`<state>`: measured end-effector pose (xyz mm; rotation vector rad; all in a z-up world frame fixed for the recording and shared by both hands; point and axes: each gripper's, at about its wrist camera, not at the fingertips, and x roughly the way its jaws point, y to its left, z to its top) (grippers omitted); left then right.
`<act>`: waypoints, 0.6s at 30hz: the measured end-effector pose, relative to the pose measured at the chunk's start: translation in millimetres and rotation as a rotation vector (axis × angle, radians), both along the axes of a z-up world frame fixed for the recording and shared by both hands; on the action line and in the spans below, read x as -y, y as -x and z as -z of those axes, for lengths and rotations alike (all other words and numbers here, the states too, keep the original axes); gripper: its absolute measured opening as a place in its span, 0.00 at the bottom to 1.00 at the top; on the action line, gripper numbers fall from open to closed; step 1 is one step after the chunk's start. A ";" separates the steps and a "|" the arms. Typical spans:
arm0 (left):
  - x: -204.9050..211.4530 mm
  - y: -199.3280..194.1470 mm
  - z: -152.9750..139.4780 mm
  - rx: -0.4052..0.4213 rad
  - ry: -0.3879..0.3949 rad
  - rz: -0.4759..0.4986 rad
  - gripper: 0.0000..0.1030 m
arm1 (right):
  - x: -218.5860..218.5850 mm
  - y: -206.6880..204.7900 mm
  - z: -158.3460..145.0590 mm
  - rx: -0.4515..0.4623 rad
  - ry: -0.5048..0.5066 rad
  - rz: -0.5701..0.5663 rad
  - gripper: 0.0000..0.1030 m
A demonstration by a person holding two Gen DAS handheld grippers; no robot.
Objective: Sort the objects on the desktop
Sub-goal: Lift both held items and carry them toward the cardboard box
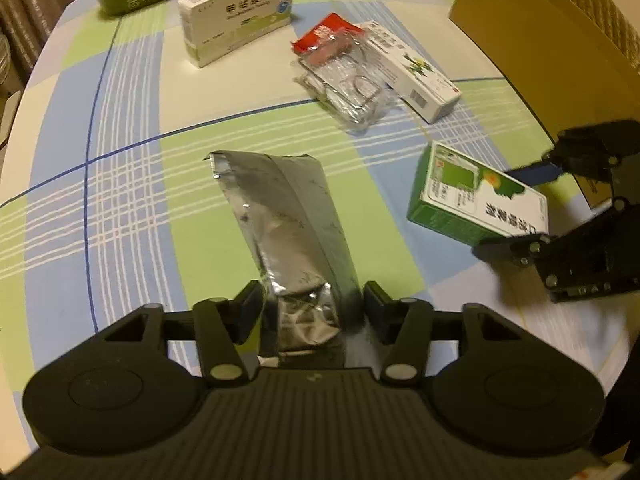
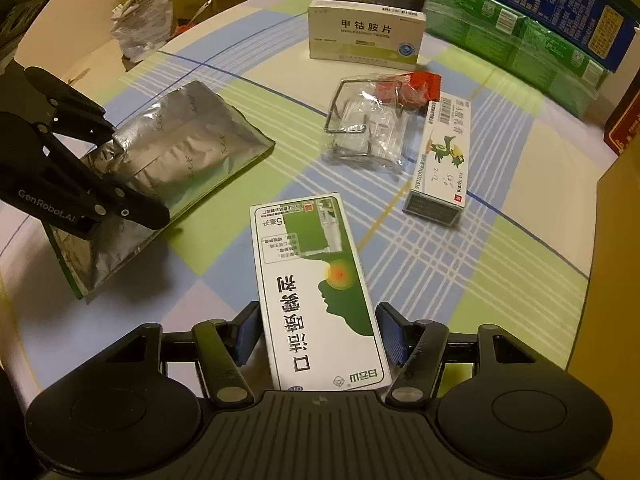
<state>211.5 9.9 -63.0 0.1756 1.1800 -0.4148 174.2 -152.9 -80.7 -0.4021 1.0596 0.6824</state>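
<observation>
My left gripper (image 1: 312, 304) is shut on the near end of a silver foil pouch (image 1: 284, 208); the pouch slopes up off the checked tablecloth, as the right wrist view (image 2: 176, 160) also shows. My right gripper (image 2: 318, 328) is shut on a green and white medicine box (image 2: 316, 280), seen from the left wrist view (image 1: 476, 196) at the right. On the table lie a white tablet box (image 1: 236, 16), a clear plastic packet with a red header (image 1: 344, 76) and a long white box with a green bird (image 1: 416, 68).
A brown cardboard box (image 1: 560, 48) stands at the right edge of the table. Green and blue cartons (image 2: 532, 28) line the far side. A crumpled plastic bag (image 2: 140, 12) sits beyond the table's far left edge.
</observation>
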 end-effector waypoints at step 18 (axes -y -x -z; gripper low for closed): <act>23.9 2.2 9.6 0.012 -0.119 0.054 0.43 | -3.1 -1.6 6.5 -0.001 -0.010 0.053 0.52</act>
